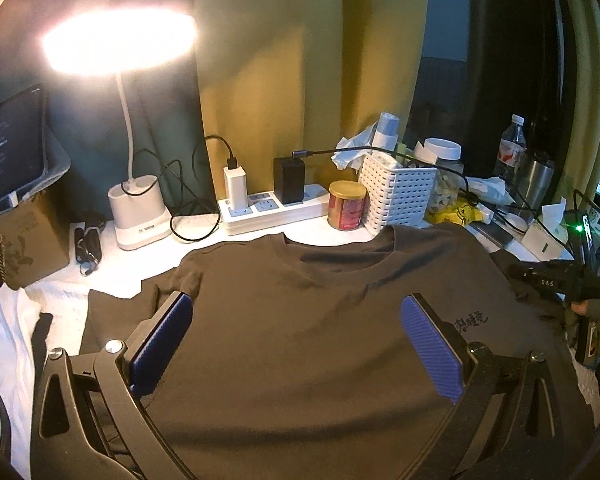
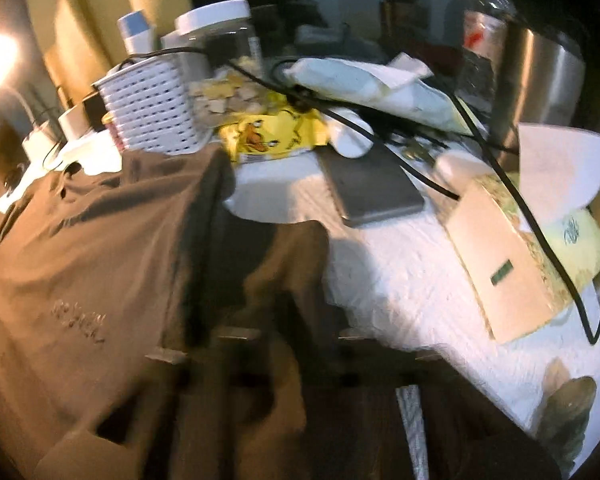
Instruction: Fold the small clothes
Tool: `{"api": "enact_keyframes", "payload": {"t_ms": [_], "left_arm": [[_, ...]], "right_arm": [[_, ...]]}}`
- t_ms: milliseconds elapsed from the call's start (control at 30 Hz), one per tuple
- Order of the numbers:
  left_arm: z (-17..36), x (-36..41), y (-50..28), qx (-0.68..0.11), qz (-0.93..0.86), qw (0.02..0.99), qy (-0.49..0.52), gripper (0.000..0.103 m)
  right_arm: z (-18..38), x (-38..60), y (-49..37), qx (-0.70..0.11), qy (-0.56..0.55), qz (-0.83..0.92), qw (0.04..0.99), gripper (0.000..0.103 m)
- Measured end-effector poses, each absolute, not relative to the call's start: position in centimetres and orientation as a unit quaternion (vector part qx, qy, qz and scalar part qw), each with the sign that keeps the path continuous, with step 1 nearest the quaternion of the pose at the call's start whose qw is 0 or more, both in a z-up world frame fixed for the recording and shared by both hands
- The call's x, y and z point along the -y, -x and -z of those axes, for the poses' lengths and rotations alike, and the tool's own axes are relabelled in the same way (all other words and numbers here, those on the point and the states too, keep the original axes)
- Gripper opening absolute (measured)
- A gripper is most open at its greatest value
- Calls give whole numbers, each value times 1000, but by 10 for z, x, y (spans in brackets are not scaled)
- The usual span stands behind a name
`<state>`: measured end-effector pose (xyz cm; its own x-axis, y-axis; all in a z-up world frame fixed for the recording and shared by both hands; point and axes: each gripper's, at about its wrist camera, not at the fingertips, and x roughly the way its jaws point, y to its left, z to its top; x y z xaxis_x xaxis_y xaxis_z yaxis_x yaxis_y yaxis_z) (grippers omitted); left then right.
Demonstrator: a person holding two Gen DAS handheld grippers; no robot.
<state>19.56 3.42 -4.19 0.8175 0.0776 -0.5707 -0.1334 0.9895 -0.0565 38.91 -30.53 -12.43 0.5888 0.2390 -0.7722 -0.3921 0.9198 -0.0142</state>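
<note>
The left gripper [image 1: 296, 344] hangs with its blue pads [image 1: 430, 344] spread wide, nothing between them, over the chest of the brown T-shirt [image 1: 292, 320], which lies flat on the white cloth-covered table [image 1: 60, 312]. At twelve o'clock the collar nearly meets the power strip [image 1: 272, 210]; the lamp base [image 1: 140, 212] stands at eleven, the white basket [image 1: 396, 196] at one. Bare cloth shows at nine. The right gripper [image 2: 284, 344] is blurred, jaws closed; whether they pinch the sleeve I cannot tell. A tissue box [image 2: 512, 248] sits at two o'clock.
</note>
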Motion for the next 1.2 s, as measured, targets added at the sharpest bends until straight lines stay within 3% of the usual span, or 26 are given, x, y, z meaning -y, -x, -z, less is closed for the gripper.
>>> {"api": "enact_keyframes", "payload": {"t_ms": [533, 867, 1200], "left_arm": [[30, -31, -183, -285, -50, 956, 42, 102], [32, -61, -163, -274, -51, 959, 56, 102], [40, -102, -142, -273, -54, 957, 76, 102]], "right_arm": [[84, 350, -363, -356, 35, -122, 926, 6], [49, 300, -339, -329, 64, -136, 932, 7], [56, 225, -331, -345, 95, -159, 920, 7]]}}
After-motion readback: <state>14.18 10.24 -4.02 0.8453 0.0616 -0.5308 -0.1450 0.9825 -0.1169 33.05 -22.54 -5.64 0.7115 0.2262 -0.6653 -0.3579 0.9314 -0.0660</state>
